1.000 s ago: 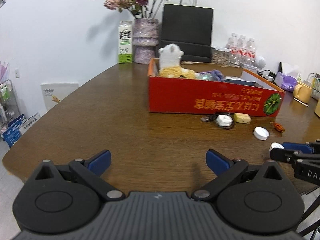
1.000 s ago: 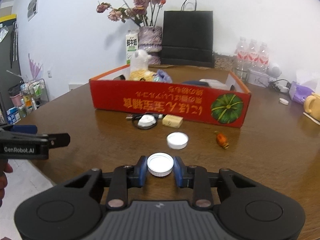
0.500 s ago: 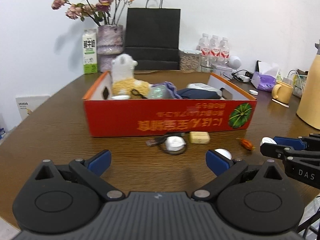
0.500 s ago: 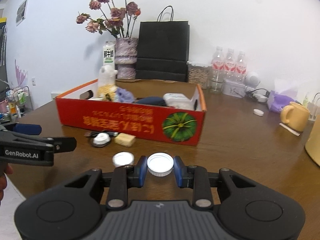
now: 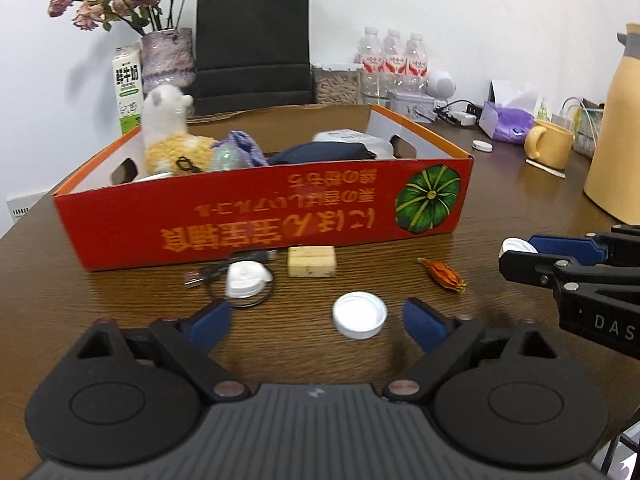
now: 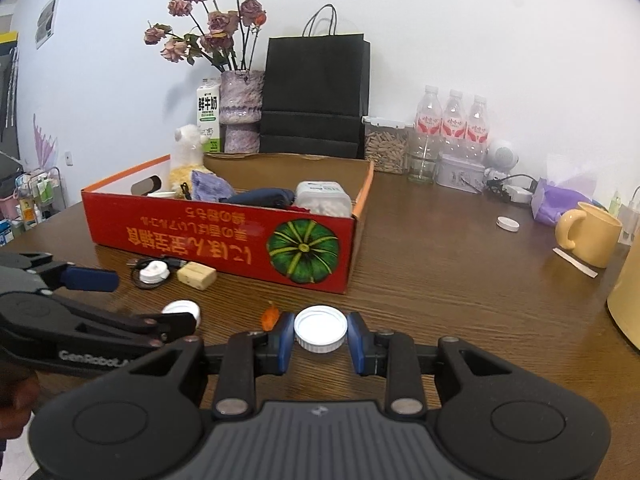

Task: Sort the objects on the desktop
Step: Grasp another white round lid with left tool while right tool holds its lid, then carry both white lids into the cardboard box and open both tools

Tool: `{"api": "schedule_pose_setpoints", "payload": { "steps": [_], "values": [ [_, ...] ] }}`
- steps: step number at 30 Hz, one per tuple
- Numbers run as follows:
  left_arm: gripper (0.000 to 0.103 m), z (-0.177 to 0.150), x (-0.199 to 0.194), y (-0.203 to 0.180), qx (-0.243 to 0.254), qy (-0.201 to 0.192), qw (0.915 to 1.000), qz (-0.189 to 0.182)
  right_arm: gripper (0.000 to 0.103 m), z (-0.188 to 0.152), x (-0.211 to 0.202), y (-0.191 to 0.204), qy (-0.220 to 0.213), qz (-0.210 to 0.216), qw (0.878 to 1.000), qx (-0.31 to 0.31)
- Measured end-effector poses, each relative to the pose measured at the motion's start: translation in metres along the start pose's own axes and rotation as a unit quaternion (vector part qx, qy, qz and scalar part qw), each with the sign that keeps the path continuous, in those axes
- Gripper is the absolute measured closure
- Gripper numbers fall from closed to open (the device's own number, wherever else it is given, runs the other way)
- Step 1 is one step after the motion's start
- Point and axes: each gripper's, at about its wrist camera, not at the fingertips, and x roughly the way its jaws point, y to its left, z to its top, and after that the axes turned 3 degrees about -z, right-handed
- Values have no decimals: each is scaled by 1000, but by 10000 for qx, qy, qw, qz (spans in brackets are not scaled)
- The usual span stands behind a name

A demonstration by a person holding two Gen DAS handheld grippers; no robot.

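A white bottle cap (image 5: 360, 315) lies on the wooden table between the blue fingertips of my left gripper (image 5: 317, 322). The jaws are closing and the pads are still clear of it. My right gripper (image 6: 321, 336) is shut on a second white cap (image 6: 320, 328), held just above the table. In the left wrist view it shows at the right edge with its cap (image 5: 514, 245). The red cardboard box (image 5: 260, 208) stands just beyond, holding a plush alpaca (image 5: 168, 136), purple cloth, a dark pouch and a white container. In front of it lie a white charger with cable (image 5: 244, 280), a beige block (image 5: 312, 261) and an orange dried bit (image 5: 444, 276).
A yellow mug (image 6: 592, 236) and a tall yellow flask (image 5: 616, 128) stand at the right. A small white lid (image 6: 508, 224) and a purple tissue pack (image 6: 560, 200) lie behind them. Water bottles (image 6: 452, 120), a black paper bag (image 6: 316, 96), a flower vase and a milk carton line the wall.
Both grippers have moved right along the box front. The loose white cap now lies between my left fingers, which have narrowed. My right gripper still holds its cap.
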Motion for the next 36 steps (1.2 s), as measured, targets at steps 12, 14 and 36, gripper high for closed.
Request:
{"api": "schedule_pose_setpoints", "payload": {
  "steps": [12,14,36],
  "values": [
    [74,1,6,-17,274,-8,9994,-208,76,-6,5,-10,22,162,9997,175],
    [74,0,5,-18,307,-16,9993,-220,76,-7,5,-8,30,185,9997,180],
    [73,70,-31,34,-5,-1298,9915,-17,76,81,6,26,-917,305,9953,52]
  ]
}}
